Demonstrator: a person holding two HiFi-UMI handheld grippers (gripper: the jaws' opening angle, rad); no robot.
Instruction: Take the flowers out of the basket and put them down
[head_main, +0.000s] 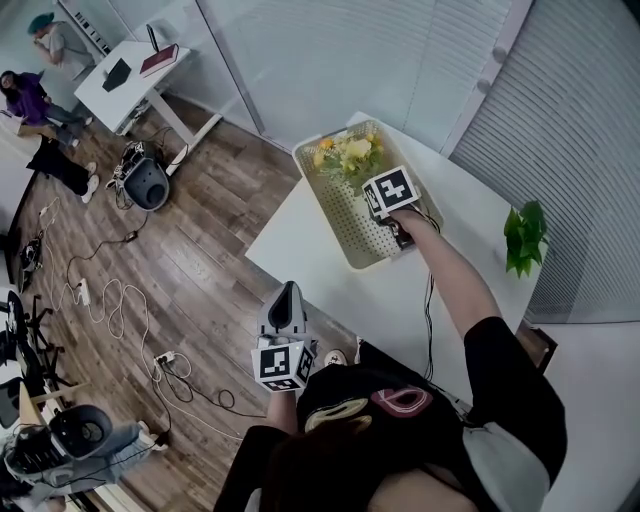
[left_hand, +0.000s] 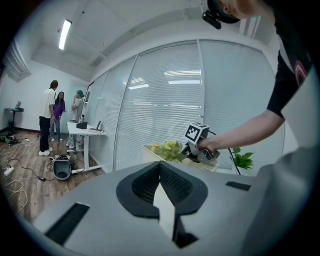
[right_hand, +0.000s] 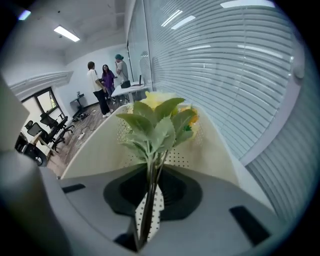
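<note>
Flower stems pinched between right fingers.

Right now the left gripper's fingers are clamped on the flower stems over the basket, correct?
Not the left: the right gripper has its fingers clamped on the flower stems over the basket, as the right gripper view shows.

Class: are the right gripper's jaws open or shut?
Shut: the right gripper pinches the green stems of the yellow flower bunch between its jaws.
</note>
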